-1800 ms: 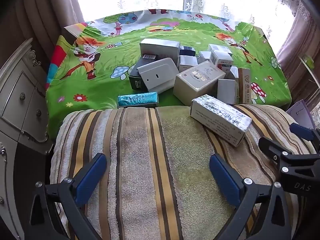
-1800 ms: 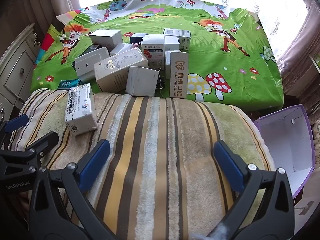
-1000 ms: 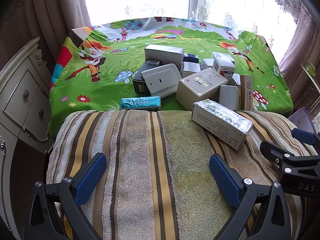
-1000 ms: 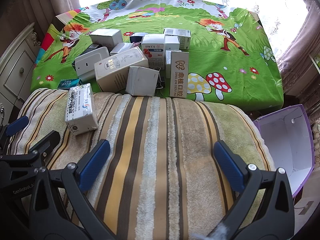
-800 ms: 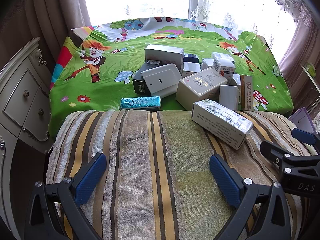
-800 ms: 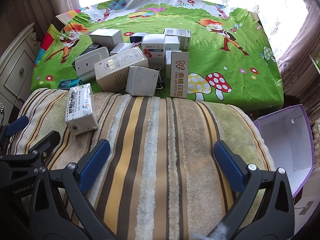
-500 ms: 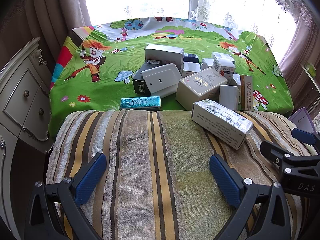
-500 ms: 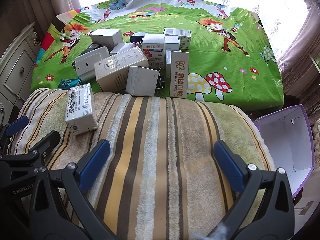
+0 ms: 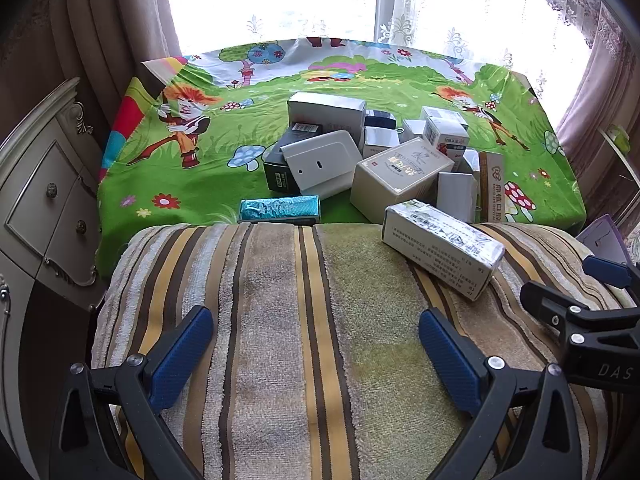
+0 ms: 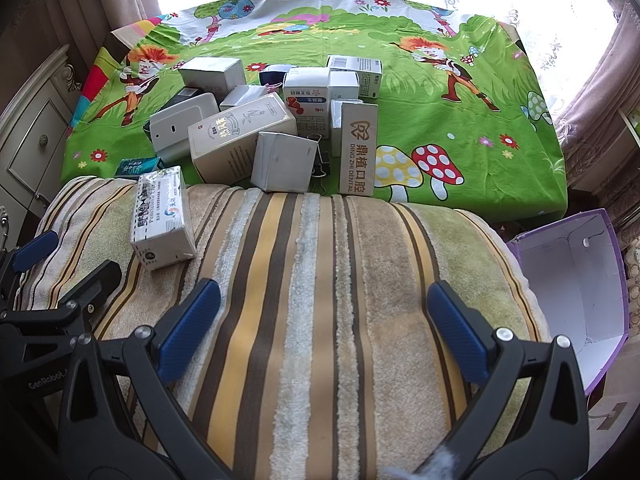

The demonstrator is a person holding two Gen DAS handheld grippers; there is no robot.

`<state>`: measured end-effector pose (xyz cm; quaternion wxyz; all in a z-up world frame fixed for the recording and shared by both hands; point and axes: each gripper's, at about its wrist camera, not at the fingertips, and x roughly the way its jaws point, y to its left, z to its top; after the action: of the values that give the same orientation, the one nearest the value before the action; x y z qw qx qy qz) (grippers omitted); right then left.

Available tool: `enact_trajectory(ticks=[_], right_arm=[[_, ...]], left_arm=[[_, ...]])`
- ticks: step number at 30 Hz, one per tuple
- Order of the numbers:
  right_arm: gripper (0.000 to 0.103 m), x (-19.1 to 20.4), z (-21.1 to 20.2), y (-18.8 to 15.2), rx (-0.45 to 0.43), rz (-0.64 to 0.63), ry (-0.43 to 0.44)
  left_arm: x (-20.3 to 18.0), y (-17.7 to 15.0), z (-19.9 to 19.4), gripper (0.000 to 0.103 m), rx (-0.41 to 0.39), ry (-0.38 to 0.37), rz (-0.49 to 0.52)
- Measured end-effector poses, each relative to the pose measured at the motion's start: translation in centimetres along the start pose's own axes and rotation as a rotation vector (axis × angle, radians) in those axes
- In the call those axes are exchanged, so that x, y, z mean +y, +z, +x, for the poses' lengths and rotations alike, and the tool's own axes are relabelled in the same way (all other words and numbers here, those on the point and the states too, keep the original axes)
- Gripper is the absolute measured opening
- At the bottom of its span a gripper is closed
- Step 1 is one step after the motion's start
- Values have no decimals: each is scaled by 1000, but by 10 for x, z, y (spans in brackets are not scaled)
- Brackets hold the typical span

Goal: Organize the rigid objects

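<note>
Several cardboard boxes are heaped on the green cartoon tablecloth [image 9: 192, 184] [image 10: 480, 128]. A white medicine box [image 9: 442, 250] [image 10: 162, 222] lies alone on the striped towel [image 9: 280, 340] [image 10: 340, 300]. Behind it sit a big cream box [image 9: 400, 172] [image 10: 240, 138], a tall tan dental box [image 10: 358, 150] and a teal box [image 9: 280, 209]. My left gripper [image 9: 316, 354] is open above the towel, nothing between its fingers. My right gripper [image 10: 324, 324] is open too and holds nothing. Each gripper shows at the edge of the other's view.
A white dresser with drawers [image 9: 36, 200] stands at the left. An open purple-rimmed box with a white inside [image 10: 576, 280] sits low at the right of the towel. Curtains [image 9: 460, 8] and a bright window close the far side.
The left wrist view rose and pulled back slightly at first, then held still. The right gripper and all boxes have not moved.
</note>
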<state>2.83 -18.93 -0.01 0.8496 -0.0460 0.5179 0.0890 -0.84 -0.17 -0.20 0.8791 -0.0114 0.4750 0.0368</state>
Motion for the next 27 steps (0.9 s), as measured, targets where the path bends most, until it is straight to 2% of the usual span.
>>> enact_trajectory(ticks=[27], right_arm=[[103, -1, 0, -1, -4, 3, 0]], left_arm=[[-2, 0, 0, 103, 9, -5, 3]])
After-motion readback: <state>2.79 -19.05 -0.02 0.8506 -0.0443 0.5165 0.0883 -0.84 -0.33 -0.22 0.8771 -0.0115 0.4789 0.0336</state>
